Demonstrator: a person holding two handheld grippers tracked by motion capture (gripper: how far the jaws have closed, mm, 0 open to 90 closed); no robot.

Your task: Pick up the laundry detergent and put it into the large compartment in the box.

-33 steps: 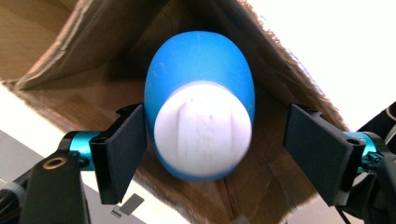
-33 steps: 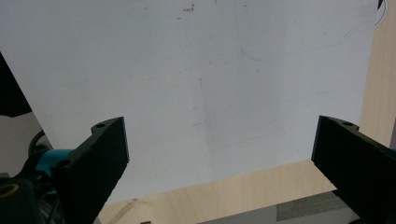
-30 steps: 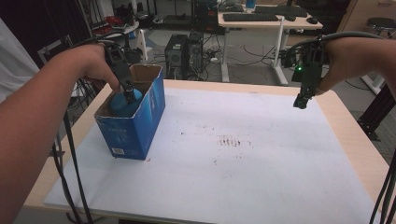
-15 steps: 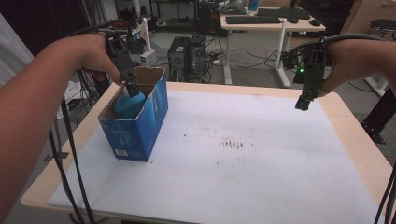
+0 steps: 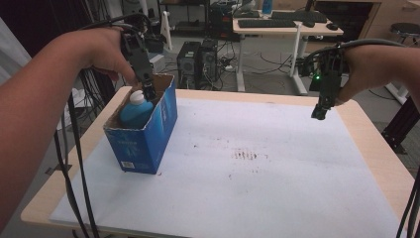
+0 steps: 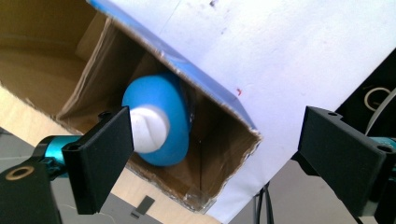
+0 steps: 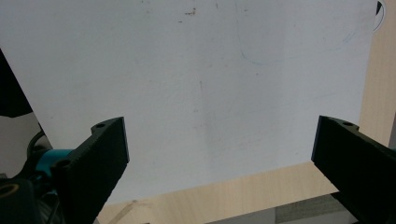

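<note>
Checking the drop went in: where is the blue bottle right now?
The blue bottle sits inside the open blue box at the table's left in the high view, white cap up, just below the open left gripper.

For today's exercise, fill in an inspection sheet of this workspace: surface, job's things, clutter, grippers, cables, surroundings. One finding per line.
Surface: wooden table under a white sheet with small reddish-brown marks.
Job's things: blue bottle with a white cap lies inside the open blue cardboard box at the table's left.
Clutter: nothing seen.
Grippers: left gripper above the box, its jaws have just been opening, nothing pressed between them; right gripper open, empty, over the right side.
Cables: black cables trail from each gripper.
Surroundings: desk with keyboard, computer towers on the floor.
</note>
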